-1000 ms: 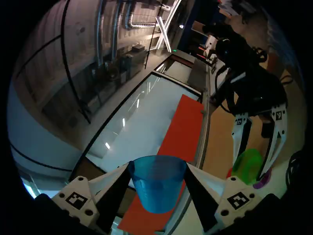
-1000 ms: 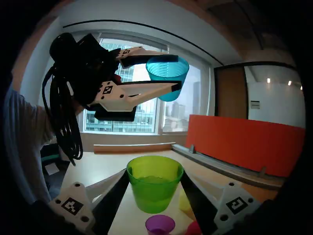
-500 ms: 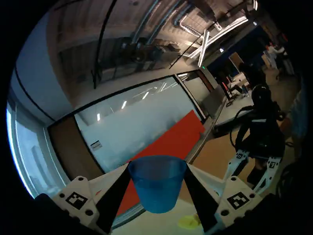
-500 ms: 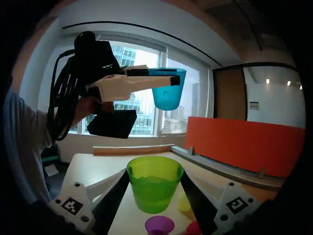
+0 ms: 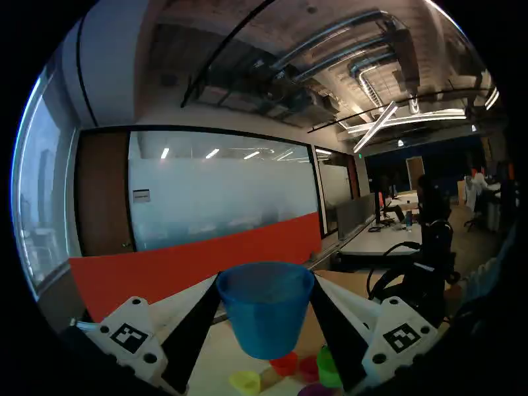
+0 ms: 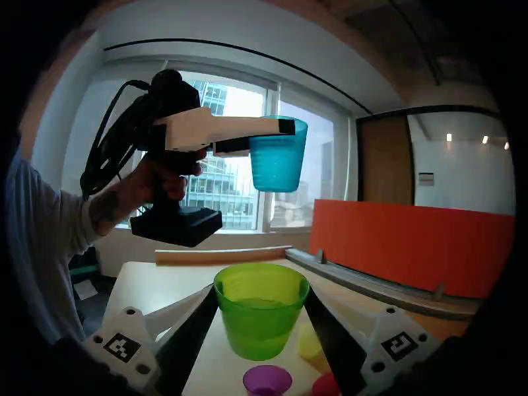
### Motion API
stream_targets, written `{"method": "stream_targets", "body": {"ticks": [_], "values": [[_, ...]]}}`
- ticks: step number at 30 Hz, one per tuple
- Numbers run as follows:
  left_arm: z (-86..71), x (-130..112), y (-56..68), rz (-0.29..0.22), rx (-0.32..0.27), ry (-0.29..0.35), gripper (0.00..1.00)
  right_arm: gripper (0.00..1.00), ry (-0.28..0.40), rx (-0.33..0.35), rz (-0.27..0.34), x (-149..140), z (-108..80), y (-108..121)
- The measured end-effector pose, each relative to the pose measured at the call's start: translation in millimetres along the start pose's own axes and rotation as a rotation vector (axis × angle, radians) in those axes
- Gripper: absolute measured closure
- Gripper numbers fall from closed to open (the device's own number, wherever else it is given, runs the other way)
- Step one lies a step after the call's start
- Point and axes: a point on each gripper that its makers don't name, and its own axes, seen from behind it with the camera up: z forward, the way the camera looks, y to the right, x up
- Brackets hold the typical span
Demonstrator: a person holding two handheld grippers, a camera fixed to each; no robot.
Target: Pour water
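In the left gripper view, my left gripper (image 5: 266, 285) is shut on a translucent blue cup (image 5: 266, 310), which stands upright. The right gripper view shows that same blue cup (image 6: 278, 158) held level in the air by the left gripper (image 6: 285, 129), up and to the left of my green cup. My right gripper (image 6: 261, 295) is shut on a translucent green cup (image 6: 261, 320) that appears to hold some liquid. The blue cup's contents cannot be made out.
A small purple cup (image 6: 266, 381), a yellow cup (image 6: 308, 340) and a red cup (image 6: 323, 384) stand on the pale table (image 6: 158, 284) under the green cup. An orange partition (image 6: 409, 244) runs along the table's right side. A hand (image 6: 158, 181) grips the left gripper's handle.
The left gripper has rolled back from a sideways tilt to level, so the blue cup is upright again. The right gripper and green cup have stayed in place.
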Motion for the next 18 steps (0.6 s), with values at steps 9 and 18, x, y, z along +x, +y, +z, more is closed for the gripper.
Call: {"method": "stream_targets", "body": {"ticks": [9, 18], "values": [[2.1, -6.9, -9.2, -0.035, 0.007, 0.005, 0.12, 0.09, -0.001, -0.006, 0.004, -0.4, -3.0, 0.1], [-6.3, -27.1, -15.3, -0.036, 0.022, -0.019, 0.12, 0.09, -0.014, -0.036, 0.006, -1.5, -17.6, 6.1]]}}
